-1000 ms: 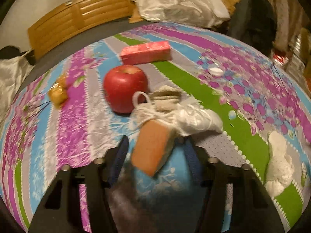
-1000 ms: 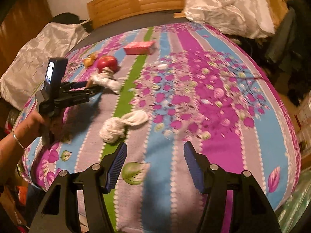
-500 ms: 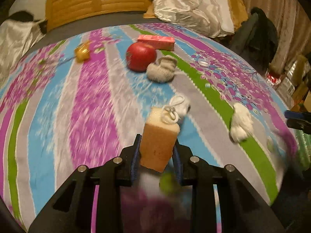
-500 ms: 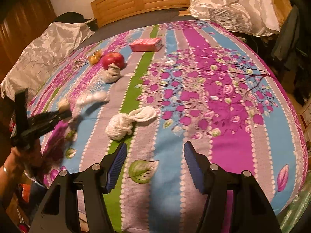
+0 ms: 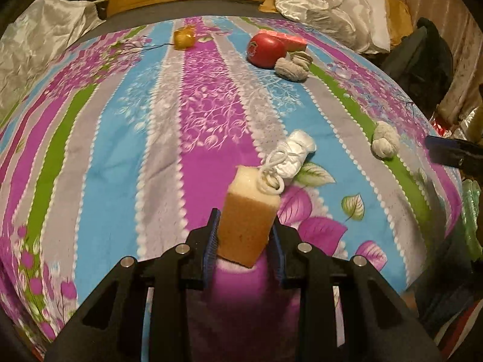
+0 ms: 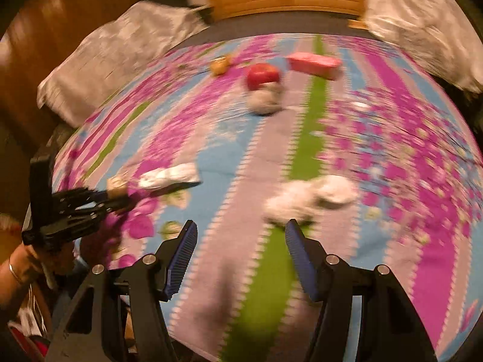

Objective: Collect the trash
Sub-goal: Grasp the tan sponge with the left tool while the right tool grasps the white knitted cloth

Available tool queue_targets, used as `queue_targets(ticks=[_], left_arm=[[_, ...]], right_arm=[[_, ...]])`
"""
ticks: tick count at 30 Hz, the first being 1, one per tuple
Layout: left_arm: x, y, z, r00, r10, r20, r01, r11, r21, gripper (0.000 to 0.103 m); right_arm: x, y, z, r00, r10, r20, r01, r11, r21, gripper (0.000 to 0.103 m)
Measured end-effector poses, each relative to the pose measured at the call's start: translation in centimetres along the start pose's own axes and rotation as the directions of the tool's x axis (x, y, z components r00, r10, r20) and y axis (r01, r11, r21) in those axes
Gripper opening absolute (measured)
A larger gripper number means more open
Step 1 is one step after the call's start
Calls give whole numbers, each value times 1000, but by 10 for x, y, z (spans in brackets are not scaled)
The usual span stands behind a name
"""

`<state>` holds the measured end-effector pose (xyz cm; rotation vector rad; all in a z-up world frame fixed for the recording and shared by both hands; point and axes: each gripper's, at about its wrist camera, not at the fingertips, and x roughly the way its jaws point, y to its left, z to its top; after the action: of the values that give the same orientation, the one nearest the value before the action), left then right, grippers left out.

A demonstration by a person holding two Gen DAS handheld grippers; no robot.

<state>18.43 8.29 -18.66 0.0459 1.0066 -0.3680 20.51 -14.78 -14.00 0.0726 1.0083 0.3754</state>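
Left tongs (image 5: 245,238) opening slightly, pads pressing an orange sponge (image 5: 249,223) with white cord, carried over the bedspread (image 5: 211,114), likely toward disposal. Right tongs (image 6: 241,256) wide, empty, nearing the crumpled white tissue (image 6: 311,196).

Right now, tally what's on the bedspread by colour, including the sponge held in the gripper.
White or grey wads: 3
Red apple: 1
Pink packet: 1
Yellow-orange wrapper: 1
Orange sponge: 1
Total: 7
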Motion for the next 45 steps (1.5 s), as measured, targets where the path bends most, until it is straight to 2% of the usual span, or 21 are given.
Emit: queue_targets(ticks=[8,10,13,14,17,18,19,21,23,24,25,29,33,34,36,38,41,42,43,44,45], left_arm=[[-10,9,-8,999,17,30,-17,1000,-6,30],[-10,14,-10,999,23,34,-23,1000,-18,30],[-11,21,-10,999,27,38,-25,999,-42,30],[-11,22,-10,999,27,39,-25,999,-46,30],[-6,22,-9,999,32,31,-31,998,-52,30],[-5,22,-9,999,31,28,-29,998,-55,32],[-4,22,-9,999,30,24,-28,998,-58,34],[-2,24,-8,1000,20,13,-19,998,-67,50],[0,26,-8,1000,14,2,-14,997,-74,59],[1,27,-8,1000,12,-1,-12,997,-72,62],[1,29,-9,1000,8,-1,-8,997,-73,64],[4,38,-9,1000,-11,0,11,995,-95,64],[7,34,-6,1000,-2,-6,2,999,-52,46],[8,34,-6,1000,5,-8,-5,999,-53,45],[6,39,-3,1000,-16,-12,15,996,-90,44],[-1,43,2,997,-77,15,78,987,-144,45],[4,43,8,1000,-29,6,30,989,-144,52],[8,42,8,999,-40,-8,38,989,-146,45],[13,41,8,998,-49,-32,44,988,-147,33],[14,40,8,998,-21,-52,13,991,-135,25],[10,38,8,999,-1,-52,-5,993,-120,25]], right_arm=[[37,88,-3,995,65,-77,-81,970,-229,62],[37,98,-11,998,21,-61,-36,963,-268,62],[32,67,-10,998,-67,-8,66,988,-138,62],[30,45,-7,987,-158,13,158,987,-43,64],[29,-4,2,959,-283,26,277,951,135,70],[33,-14,4,956,-294,14,288,944,163,73],[39,-22,5,958,-286,-6,282,942,184,74],[60,-41,5,965,-246,-86,260,937,232,70],[65,-51,1,974,-211,-79,225,933,282,65],[62,-55,1,978,-199,-57,207,932,299,51],[60,-57,1,984,-172,-49,178,933,312,39],[47,-59,-1,991,-135,-15,132,935,329,35],[37,-55,-5,994,-113,11,102,934,343,35],[35,-56,-3,994,-108,17,95,935,341,35],[32,-52,-2,995,-96,27,82,938,336,35],[28,-48,-2,996,-87,34,71,941,330,35],[19,-41,-2,996,-78,48,58,945,322,35],[17,-41,-1,996,-75,52,54,945,322,35],[15,-41,-1,996,-71,56,50,947,319,35],[10,-38,-1,995,-72,63,49,949,310,35],[5,-37,-1,995,-75,72,50,952,301,35]])
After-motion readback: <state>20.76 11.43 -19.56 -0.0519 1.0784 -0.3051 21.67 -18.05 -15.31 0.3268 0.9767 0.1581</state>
